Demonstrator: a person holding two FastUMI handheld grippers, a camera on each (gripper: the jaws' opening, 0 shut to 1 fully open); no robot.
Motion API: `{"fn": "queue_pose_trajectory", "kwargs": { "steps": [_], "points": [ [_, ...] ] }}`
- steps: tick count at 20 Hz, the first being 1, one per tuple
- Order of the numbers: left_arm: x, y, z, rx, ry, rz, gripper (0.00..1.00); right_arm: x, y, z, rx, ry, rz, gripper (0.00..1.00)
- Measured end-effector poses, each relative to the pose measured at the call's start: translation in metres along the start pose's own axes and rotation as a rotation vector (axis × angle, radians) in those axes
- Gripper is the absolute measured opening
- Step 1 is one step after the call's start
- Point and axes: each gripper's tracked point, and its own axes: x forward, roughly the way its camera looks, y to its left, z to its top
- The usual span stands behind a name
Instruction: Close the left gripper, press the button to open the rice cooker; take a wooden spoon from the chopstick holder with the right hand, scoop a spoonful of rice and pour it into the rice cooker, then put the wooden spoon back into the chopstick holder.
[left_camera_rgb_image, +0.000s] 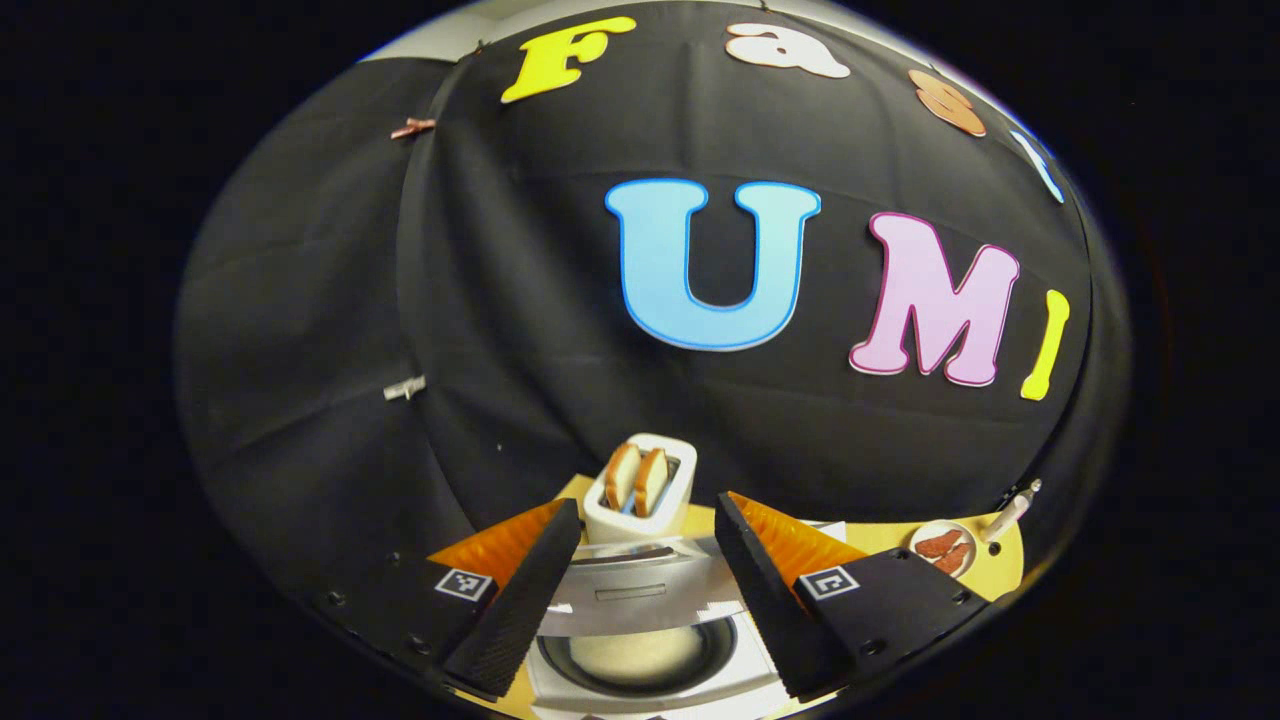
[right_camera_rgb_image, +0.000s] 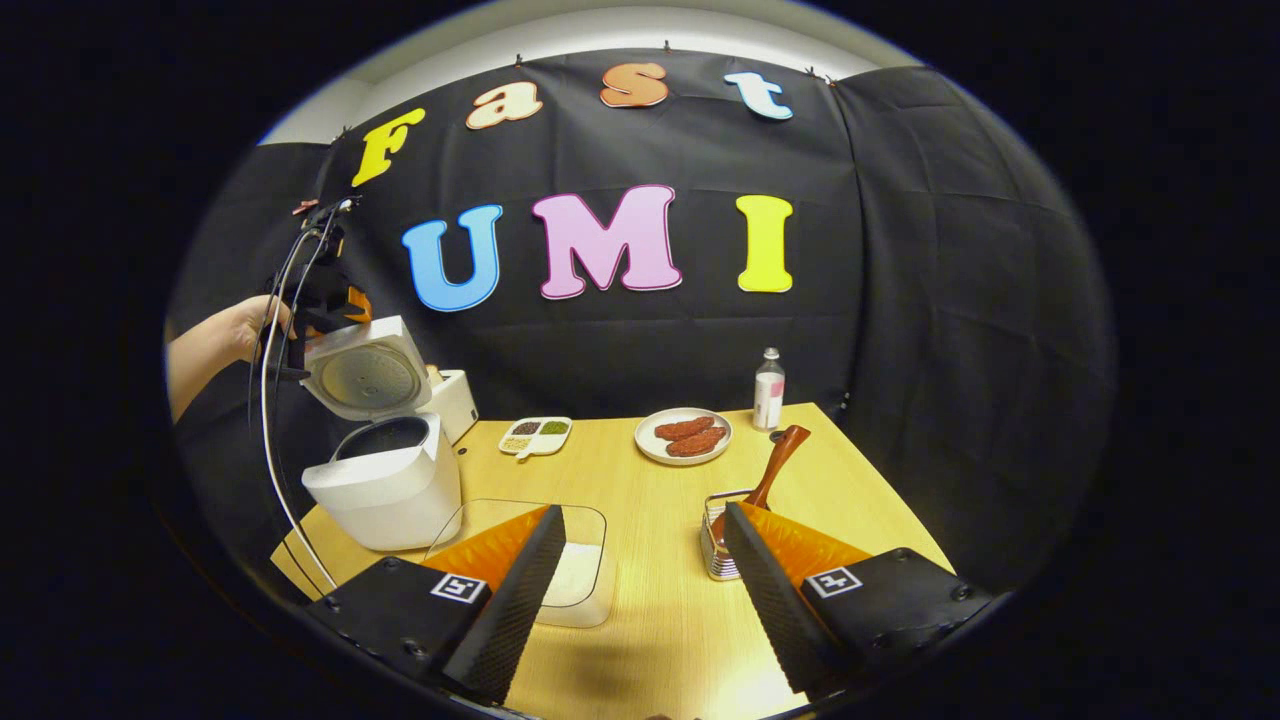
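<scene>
Two grippers frame the scene. In the left gripper view, the left gripper (left_camera_rgb_image: 645, 590) sits at the bottom centre of the frame with its jaws spread wide and nothing between them. Below the gap lies the white rice cooker (left_camera_rgb_image: 650, 655), its lid up and its dark inner pot showing a pale patch at the bottom. Just above it in the frame stands a white toaster (left_camera_rgb_image: 640, 495) with two slices of bread poking out of its slot. At lower right, a small round plate with reddish food (left_camera_rgb_image: 942, 548) rests on the light wooden table (left_camera_rgb_image: 1005, 570).

In the right gripper view, the right gripper (right_camera_rgb_image: 645, 590) is at the bottom centre, jaws wide apart and gripping nothing. Just above its right finger stands the metal wire chopstick holder (right_camera_rgb_image: 718, 545), with the brown wooden spoon (right_camera_rgb_image: 770, 470) leaning up and to the right out of it. Behind the left finger lies a clear shallow tray holding white rice (right_camera_rgb_image: 580, 575). At left of the frame the open cooker stands on the table's edge, and a hand (right_camera_rgb_image: 235, 330) holds the other gripper beside the raised lid at upper left. Farther back are a white divided dish of grains (right_camera_rgb_image: 537, 434), the plate of reddish food, and a small white bottle (right_camera_rgb_image: 768, 390).
</scene>
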Motion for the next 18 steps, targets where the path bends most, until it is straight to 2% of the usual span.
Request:
{"fn": "queue_pose_trajectory", "kwargs": {
  "steps": [5, 9, 13, 15, 17, 18],
  "points": [
    [-0.019, 0.001, -0.080, -0.008, 0.064, 0.020, 0.98, 0.007, -0.015, -0.008, -0.029, 0.028, 0.042, 1.00],
    [-0.019, -0.003, -0.118, 0.073, 0.020, 0.034, 0.99, 0.017, -0.036, -0.009, -0.132, 0.014, 0.030, 1.00],
    [-0.012, -0.004, -0.163, 0.028, 0.108, 0.051, 0.99, 0.024, -0.049, -0.009, -0.096, 0.019, 0.026, 1.00],
    [-0.010, -0.006, -0.179, 0.082, 0.136, 0.065, 0.99, 0.024, -0.054, -0.010, -0.081, 0.019, 0.021, 1.00],
    [-0.009, -0.008, -0.185, 0.155, 0.089, 0.086, 1.00, 0.024, -0.060, -0.013, -0.088, 0.016, 0.023, 1.00],
    [-0.009, -0.009, -0.183, 0.146, 0.069, 0.092, 1.00, 0.025, -0.066, -0.013, -0.112, 0.014, 0.020, 1.00]
  ]
}}
